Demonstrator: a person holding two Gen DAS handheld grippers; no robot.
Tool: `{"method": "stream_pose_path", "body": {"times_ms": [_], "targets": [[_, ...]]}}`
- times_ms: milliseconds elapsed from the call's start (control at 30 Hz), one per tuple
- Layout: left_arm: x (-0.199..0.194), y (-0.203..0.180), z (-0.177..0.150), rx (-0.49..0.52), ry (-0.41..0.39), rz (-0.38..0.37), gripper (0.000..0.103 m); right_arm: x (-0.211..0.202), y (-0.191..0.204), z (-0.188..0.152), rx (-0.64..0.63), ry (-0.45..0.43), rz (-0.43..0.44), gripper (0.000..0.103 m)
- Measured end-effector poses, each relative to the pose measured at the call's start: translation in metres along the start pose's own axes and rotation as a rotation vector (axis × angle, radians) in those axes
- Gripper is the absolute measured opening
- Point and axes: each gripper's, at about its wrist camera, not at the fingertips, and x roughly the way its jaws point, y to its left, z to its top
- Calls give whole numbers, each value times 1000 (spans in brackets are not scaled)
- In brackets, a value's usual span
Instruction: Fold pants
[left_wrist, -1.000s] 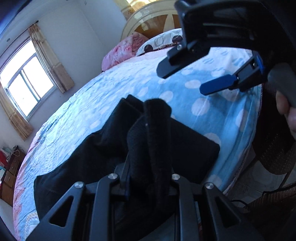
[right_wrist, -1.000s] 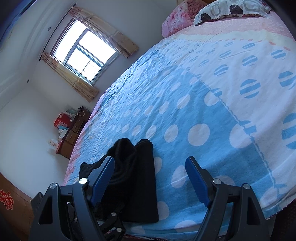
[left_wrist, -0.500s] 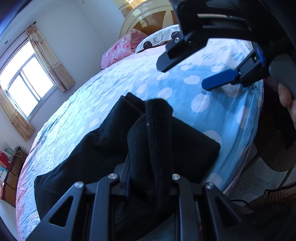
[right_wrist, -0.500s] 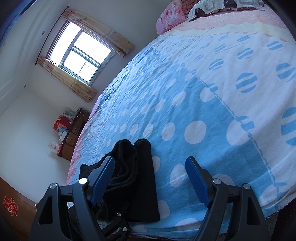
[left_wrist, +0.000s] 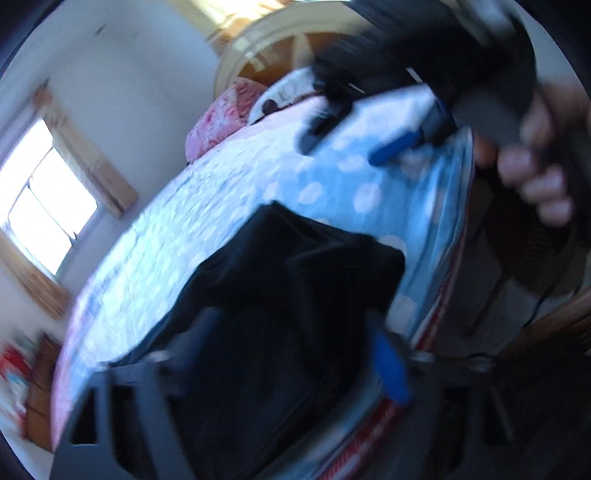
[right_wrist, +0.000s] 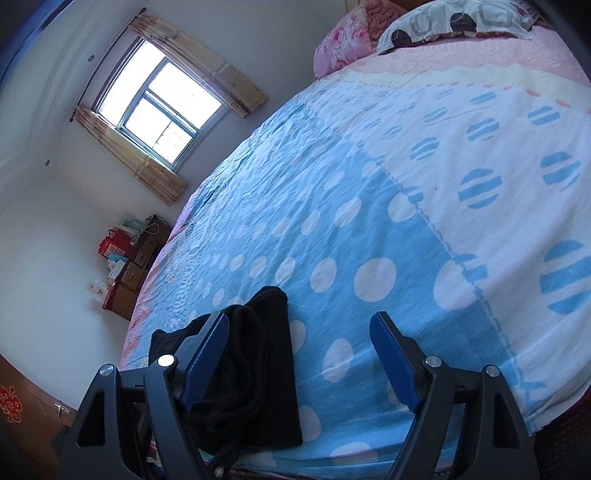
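Black pants (right_wrist: 255, 373) lie folded in a thick bundle on the blue polka-dot bedsheet (right_wrist: 369, 206), near the bed's front edge. My left gripper (left_wrist: 295, 354) has just sprung its jaws apart; the fabric sits between the fingers but the pads no longer press it. Left view is motion-blurred. My right gripper (right_wrist: 299, 354) hangs over the sheet just beside the bundle, jaws wide with nothing held, its left finger overlapping the pants in view. My right hand (left_wrist: 532, 173) grips its handle.
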Motion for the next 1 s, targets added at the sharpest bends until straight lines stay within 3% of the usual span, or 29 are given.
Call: {"method": "stream_pose_path", "body": {"times_ms": [100, 167, 233, 300, 367, 433, 500, 667, 700, 733, 800, 833, 933, 1000], "targets": [[-22, 40, -6, -130, -14, -39, 90, 3, -3, 1, 38, 25, 59, 80], [-31, 82, -14, -279, -3, -13, 98, 8, 2, 0, 10, 46, 70, 80], [-31, 118, -25, -410, 25, 24, 100, 15, 10, -5, -40, 74, 95, 80], [-22, 159, -41, -572, 77, 89, 101, 28, 16, -12, -78, 129, 112, 80], [1, 185, -59, -699, 181, 90, 101, 38, 25, -21, -156, 160, 94, 80], [18, 192, -74, -754, 251, 46, 99, 47, 37, -28, -238, 185, 63, 80], [36, 192, -84, -793, 313, 21, 99, 53, 42, -34, -236, 221, 115, 80], [58, 176, -93, -870, 347, -82, 98, 66, 56, -44, -304, 239, 75, 84], [57, 170, -90, -849, 338, -82, 92, 69, 57, -45, -311, 245, 70, 84], [56, 167, -86, -823, 320, -91, 78, 71, 60, -45, -332, 251, 64, 81], [55, 168, -80, -821, 307, -107, 67, 71, 69, -48, -419, 272, 42, 44], [53, 169, -79, -825, 299, -111, 56, 74, 71, -49, -440, 290, 26, 37], [42, 176, -78, -833, 267, -108, 34, 75, 68, -42, -377, 305, 47, 34], [36, 182, -77, -829, 259, -91, 30, 72, 73, -37, -361, 301, 74, 33]]}}
